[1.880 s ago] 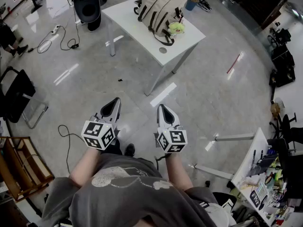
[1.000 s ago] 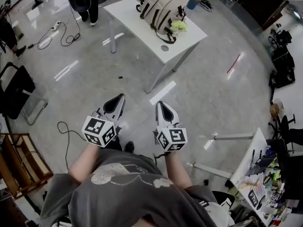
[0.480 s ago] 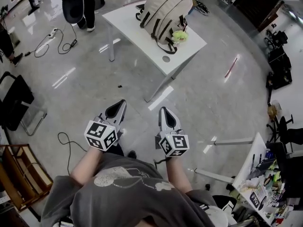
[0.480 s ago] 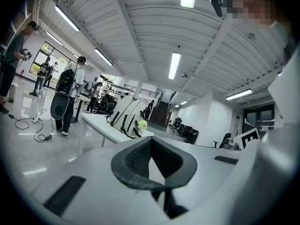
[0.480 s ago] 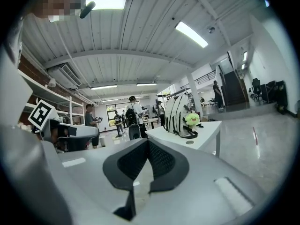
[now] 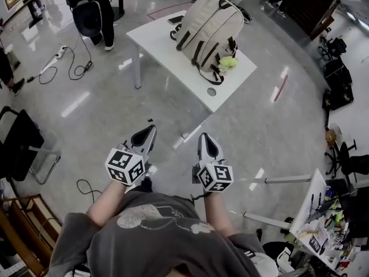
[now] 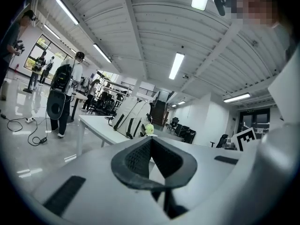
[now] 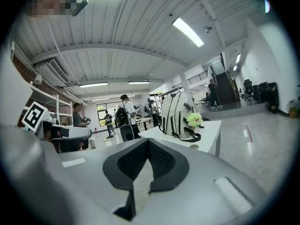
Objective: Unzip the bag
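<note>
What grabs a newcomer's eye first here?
A beige backpack sits on a white table at the top of the head view, with a small green plush toy at its near end. Lower in that view, the left gripper and right gripper are held side by side, fingers shut on nothing, well short of the table.

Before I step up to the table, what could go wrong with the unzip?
1. The left claw and right claw are both shut. They must open before gripping a zip pull, which I can't make out from here.
2. The bag lies loose on the table. Pulling with one claw may drag it, so pin it with the other.
3. Straps and a green toy sit at its near end and could get caught instead.
</note>
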`<act>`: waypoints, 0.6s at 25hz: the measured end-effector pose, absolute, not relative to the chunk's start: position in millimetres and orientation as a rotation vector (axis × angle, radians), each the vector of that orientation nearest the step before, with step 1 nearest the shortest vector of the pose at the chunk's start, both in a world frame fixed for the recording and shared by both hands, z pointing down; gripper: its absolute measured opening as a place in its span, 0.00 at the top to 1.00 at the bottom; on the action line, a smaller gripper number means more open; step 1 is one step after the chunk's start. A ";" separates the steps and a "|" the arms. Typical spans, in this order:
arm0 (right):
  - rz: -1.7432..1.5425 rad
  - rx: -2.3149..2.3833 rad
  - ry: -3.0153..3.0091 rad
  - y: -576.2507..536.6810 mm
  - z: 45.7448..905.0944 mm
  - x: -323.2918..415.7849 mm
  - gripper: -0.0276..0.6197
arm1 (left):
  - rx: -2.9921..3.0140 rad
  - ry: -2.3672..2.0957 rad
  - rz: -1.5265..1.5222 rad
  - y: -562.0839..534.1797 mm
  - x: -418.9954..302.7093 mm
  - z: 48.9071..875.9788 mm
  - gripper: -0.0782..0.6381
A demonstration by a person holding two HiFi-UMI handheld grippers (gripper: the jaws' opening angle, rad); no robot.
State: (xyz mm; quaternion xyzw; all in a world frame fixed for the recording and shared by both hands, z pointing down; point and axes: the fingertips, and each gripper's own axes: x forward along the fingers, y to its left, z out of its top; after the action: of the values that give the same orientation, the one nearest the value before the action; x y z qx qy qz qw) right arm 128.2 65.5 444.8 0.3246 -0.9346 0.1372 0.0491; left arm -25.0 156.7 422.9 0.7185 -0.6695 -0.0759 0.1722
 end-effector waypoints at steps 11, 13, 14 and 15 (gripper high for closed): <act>0.448 1.082 -2.756 35.9 468.7 96.8 0.96 | 2.029 -1.852 -0.218 134.0 -79.0 439.7 0.88; 0.453 1.093 -2.758 23.1 471.5 92.6 0.96 | 2.022 -1.853 -0.211 124.9 -84.1 445.4 0.88; 0.459 1.100 -2.759 15.5 473.0 90.3 0.96 | 2.018 -1.855 -0.206 120.0 -86.4 448.2 0.88; 0.466 1.106 -2.760 7.6 474.7 88.0 0.96 | 2.015 -1.857 -0.202 115.0 -88.4 450.8 0.88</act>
State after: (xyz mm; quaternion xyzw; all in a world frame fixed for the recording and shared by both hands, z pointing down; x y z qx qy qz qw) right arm 88.0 7.6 474.7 0.3667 -0.9151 0.1543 0.0658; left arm -88.4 115.0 450.8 0.7192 -0.6628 -0.0721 0.1957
